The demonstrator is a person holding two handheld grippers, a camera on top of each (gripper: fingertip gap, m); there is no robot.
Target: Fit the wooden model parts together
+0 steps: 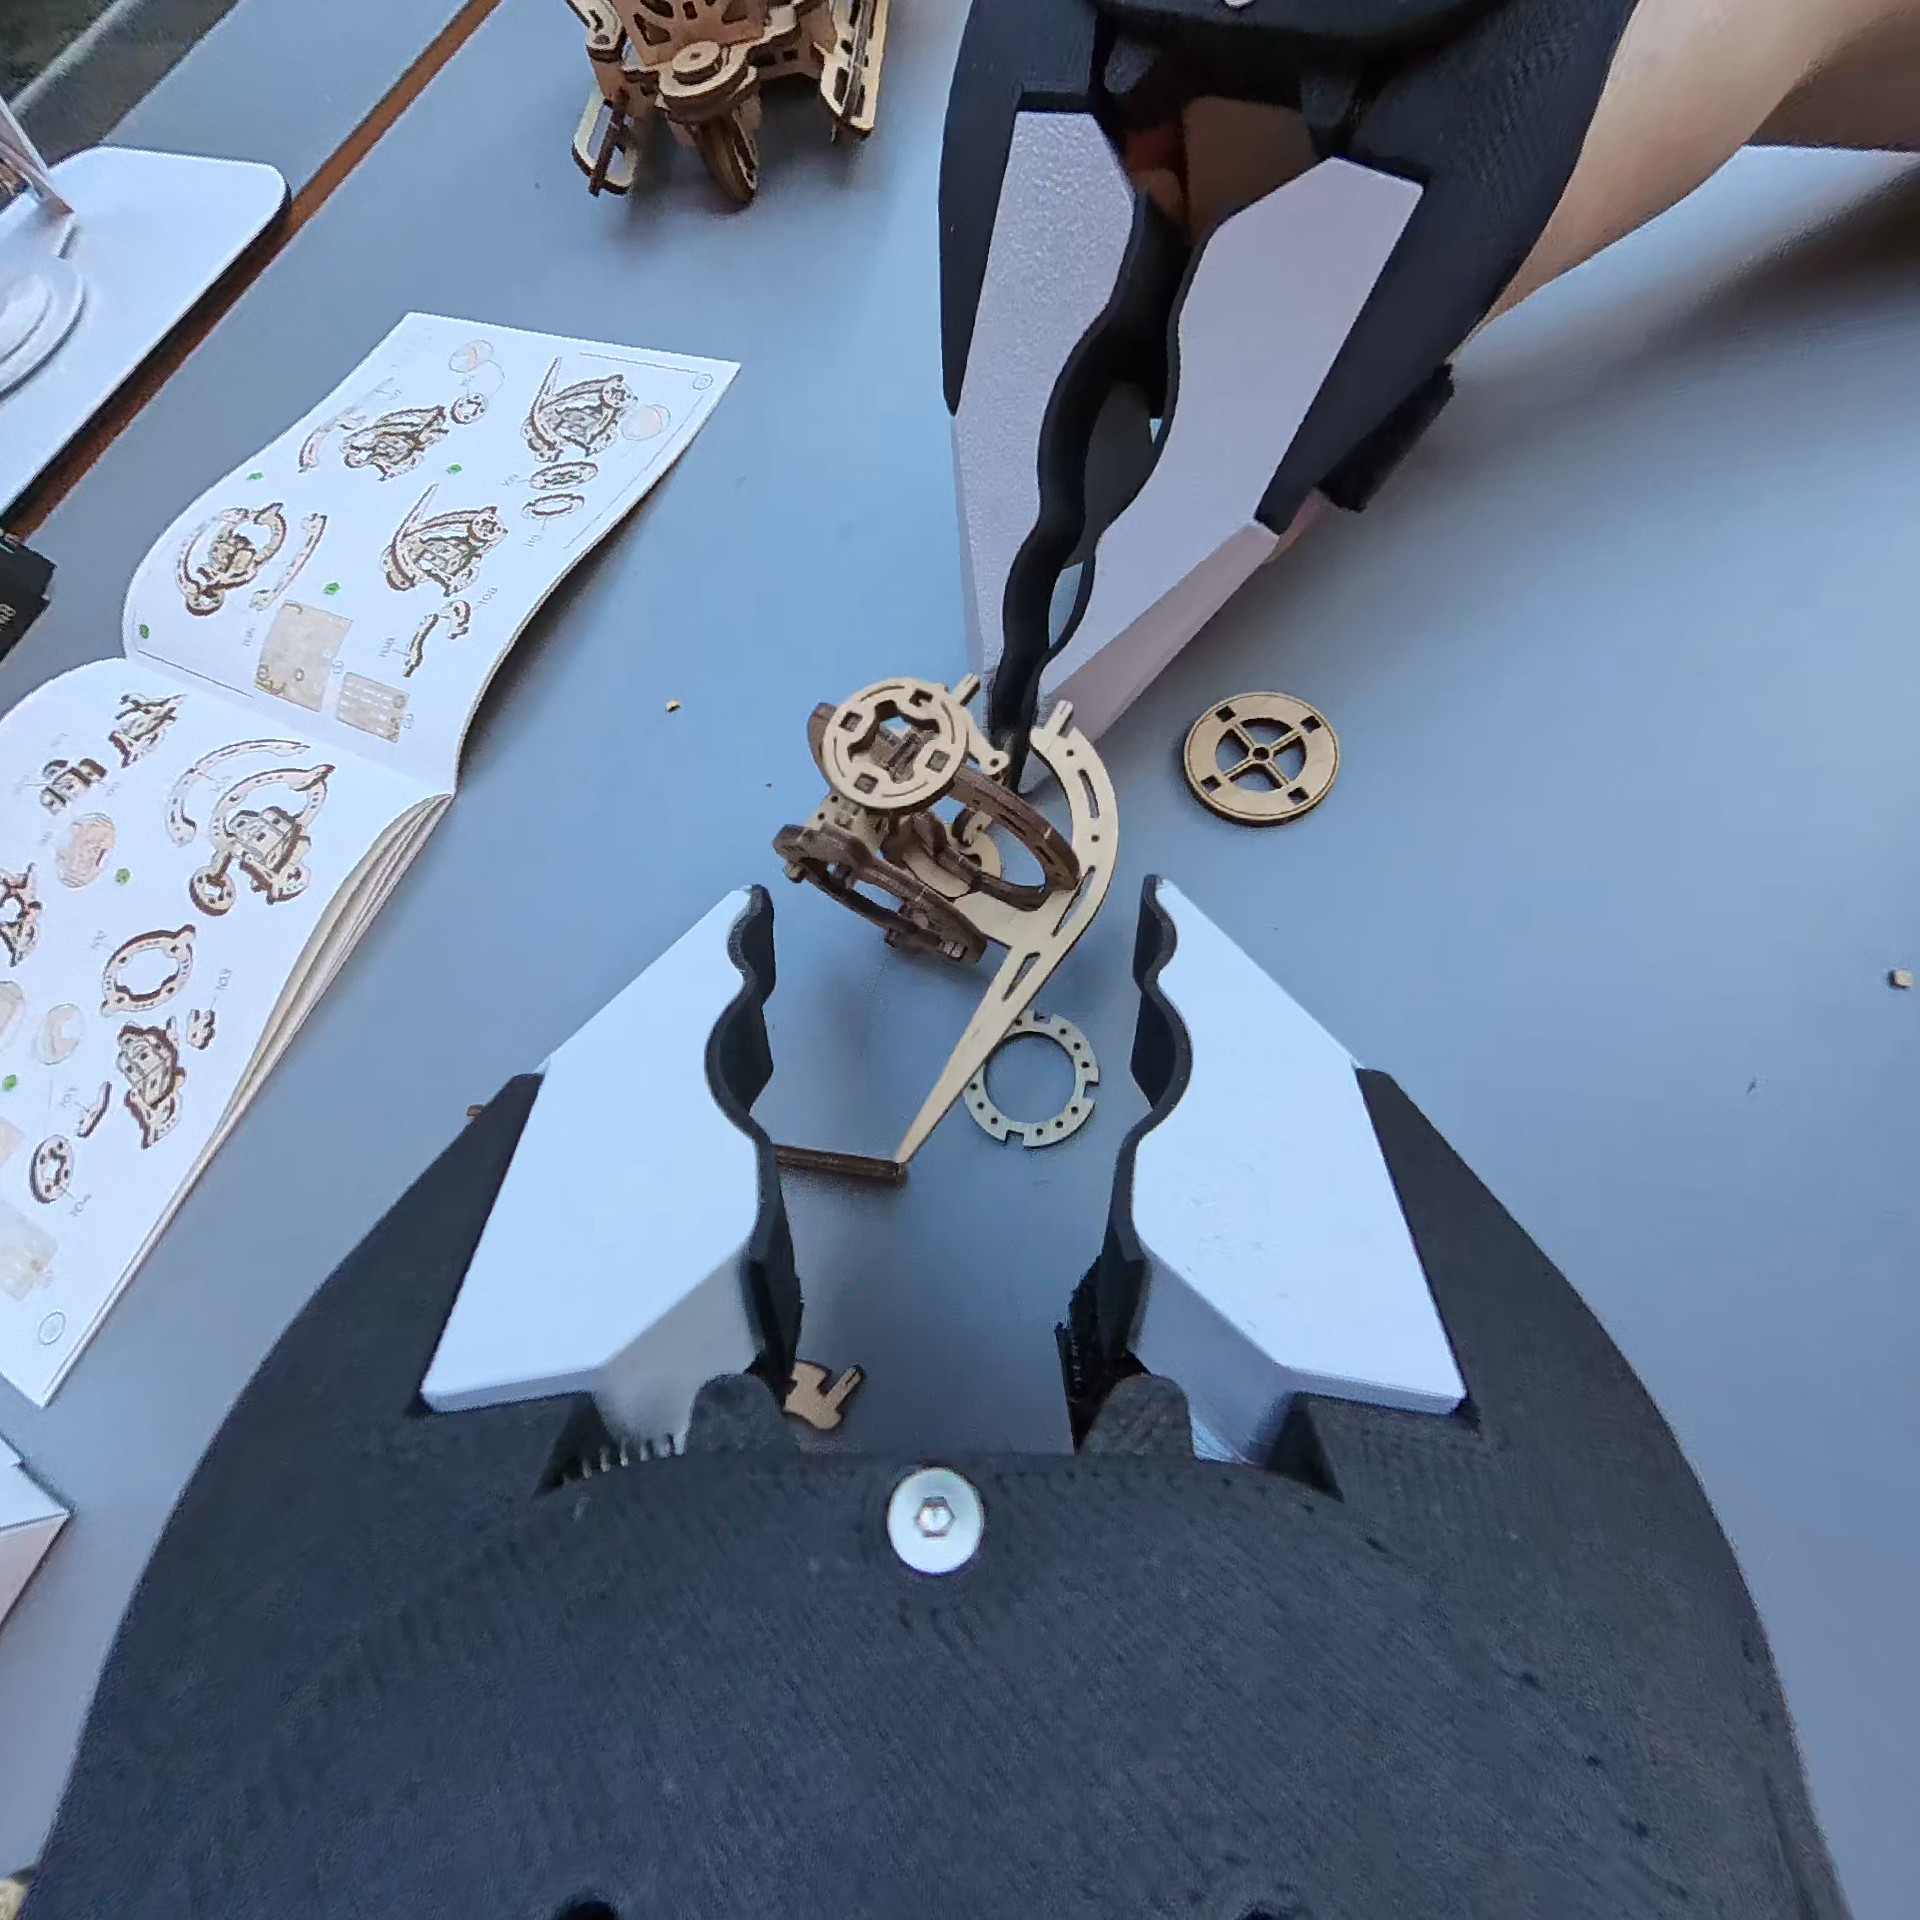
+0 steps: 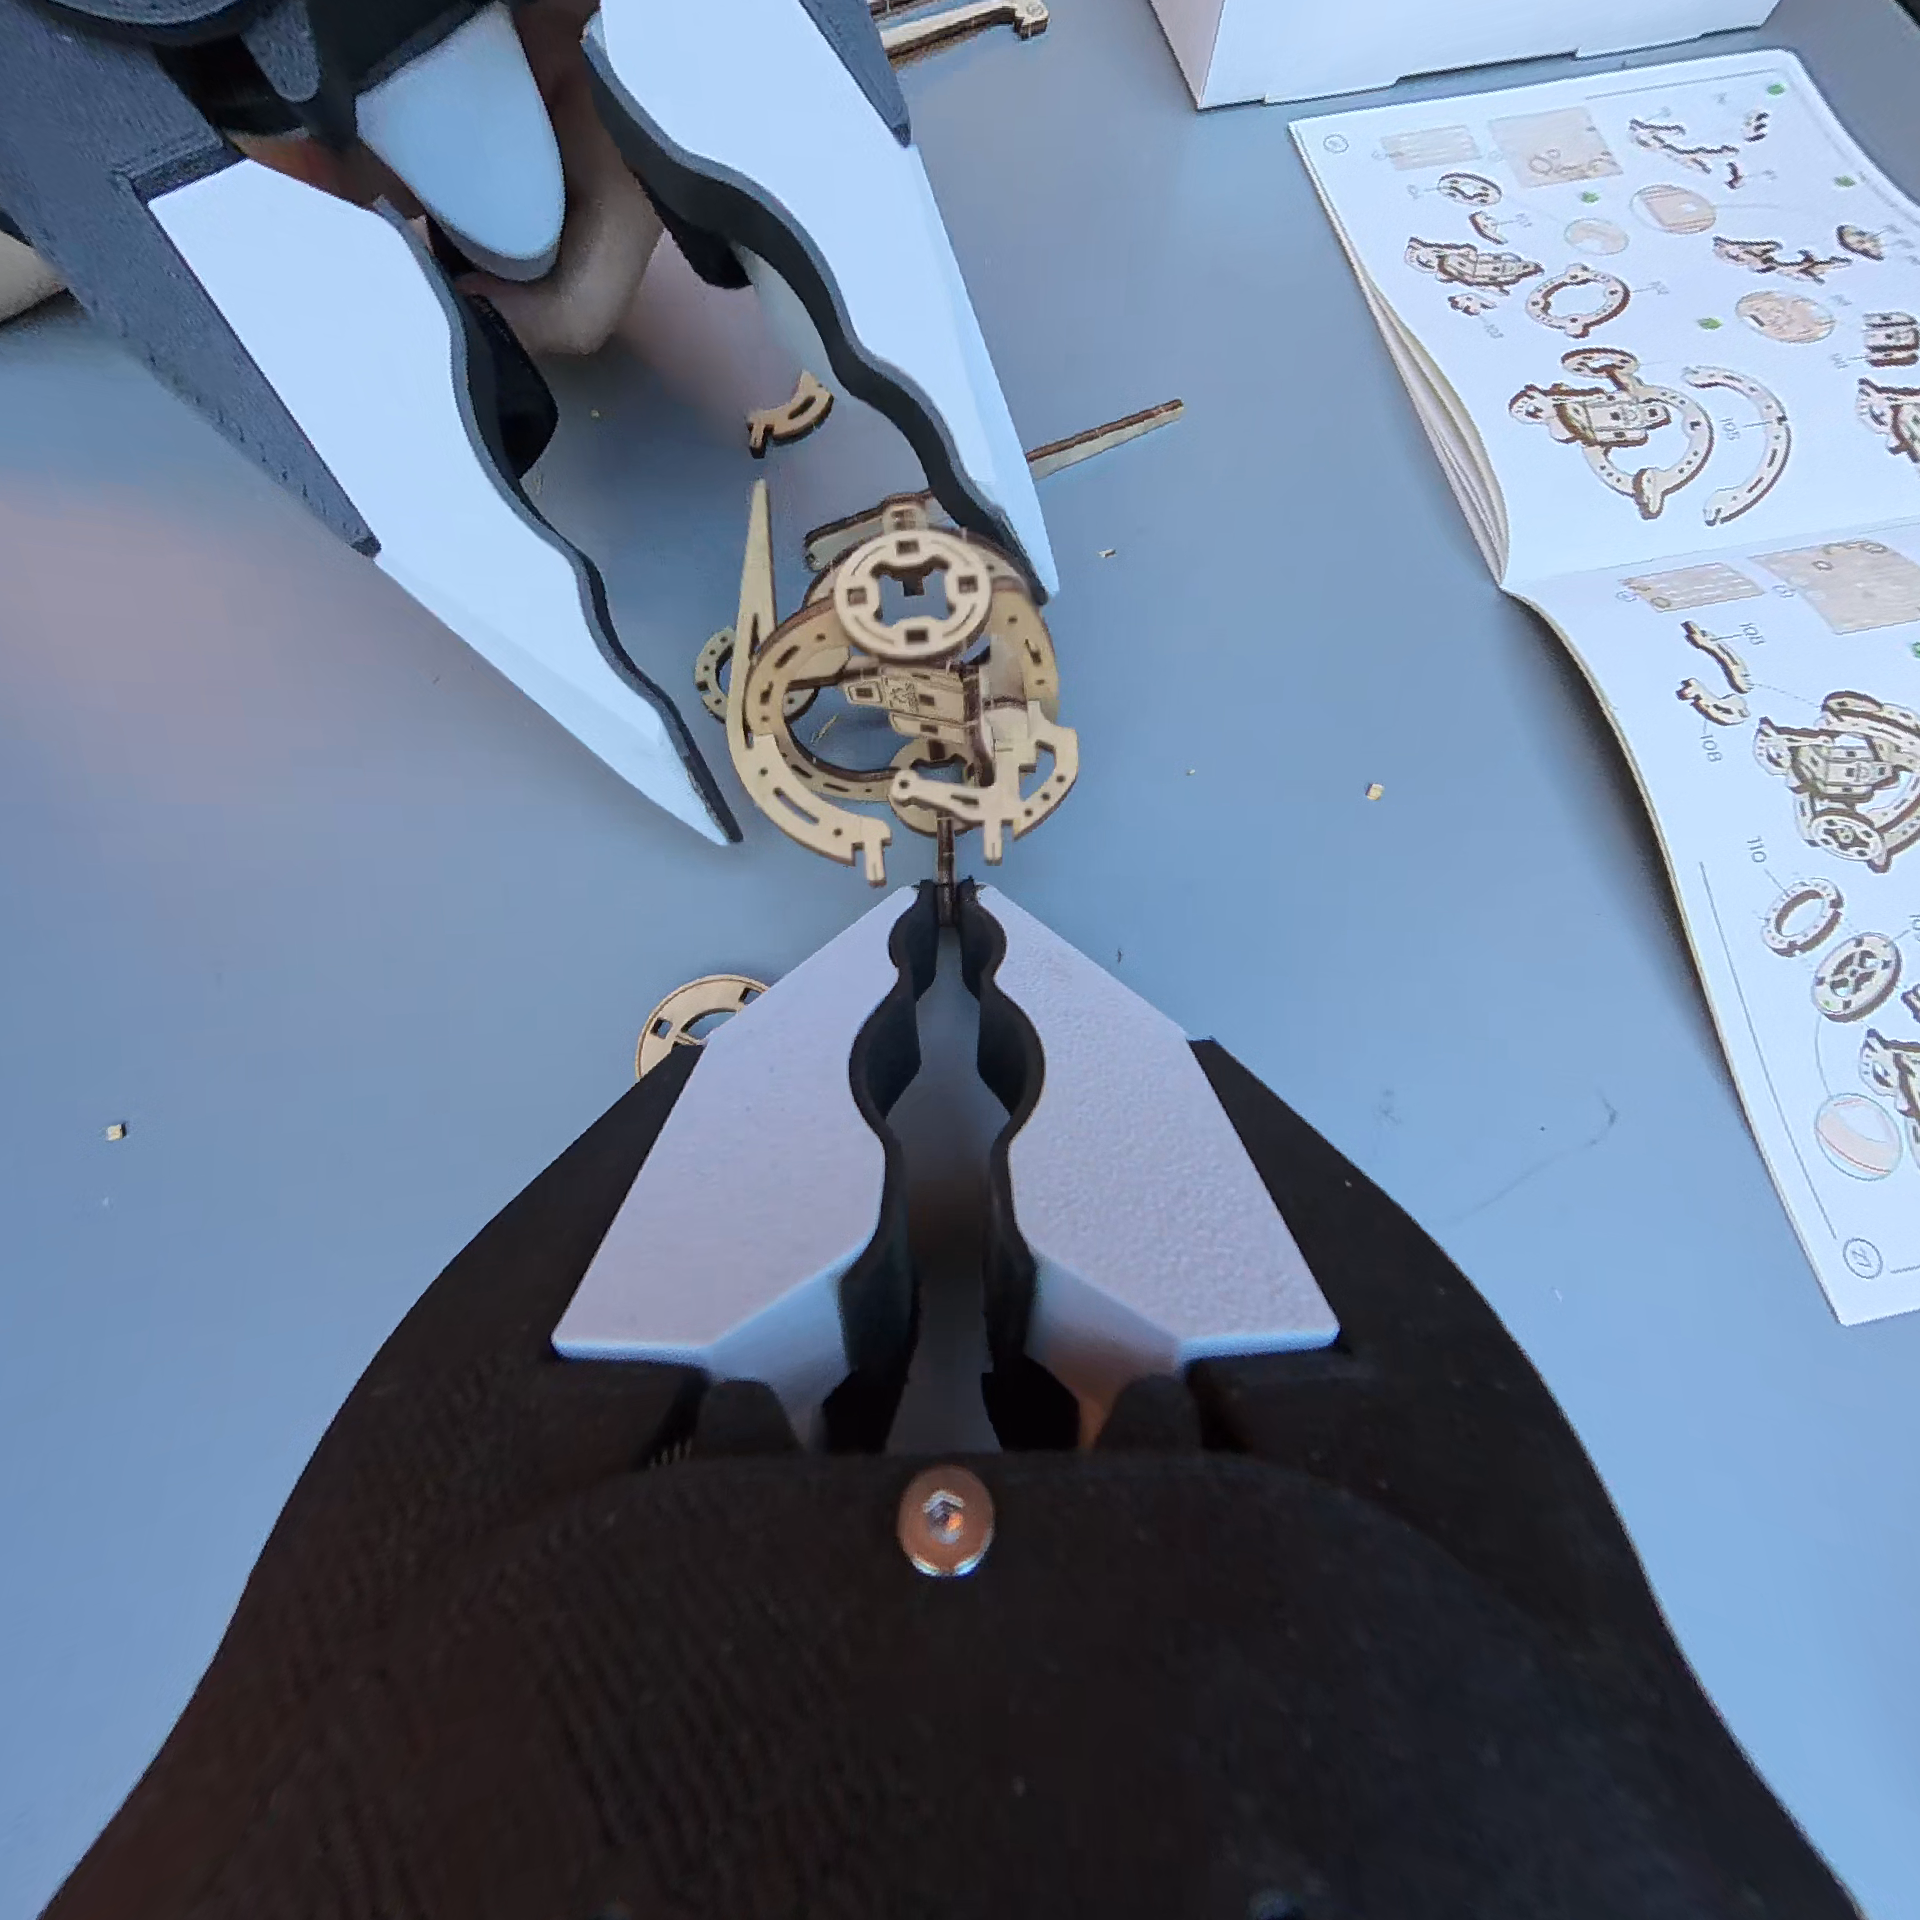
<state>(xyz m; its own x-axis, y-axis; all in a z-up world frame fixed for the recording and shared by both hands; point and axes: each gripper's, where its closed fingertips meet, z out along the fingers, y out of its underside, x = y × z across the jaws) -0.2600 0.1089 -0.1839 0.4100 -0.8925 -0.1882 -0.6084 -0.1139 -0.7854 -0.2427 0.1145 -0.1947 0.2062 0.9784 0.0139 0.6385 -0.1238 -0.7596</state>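
Note:
The wooden model [image 1: 914,821] is a small cluster of curved rails with a round slotted disc on top and a long pointed curved strip [image 1: 1023,966] along its side. My right gripper [image 2: 945,896] is shut on a thin tab at the model's [image 2: 914,707] near edge; it also shows in the left wrist view [image 1: 1013,753], coming in from the far side. My left gripper [image 1: 954,902] is open and empty, its fingers on either side of the model's near side without touching it. In the right wrist view the left gripper [image 2: 878,701] straddles the model.
On the grey table lie a spoked wooden wheel [image 1: 1260,761], a holed ring [image 1: 1031,1081], a dark stick [image 1: 836,1164] and a small wooden piece [image 1: 821,1392]. An open instruction booklet [image 1: 312,727] lies left. Another wooden model [image 1: 717,83] stands at the back. A white box [image 2: 1455,52] is behind the booklet [image 2: 1662,520].

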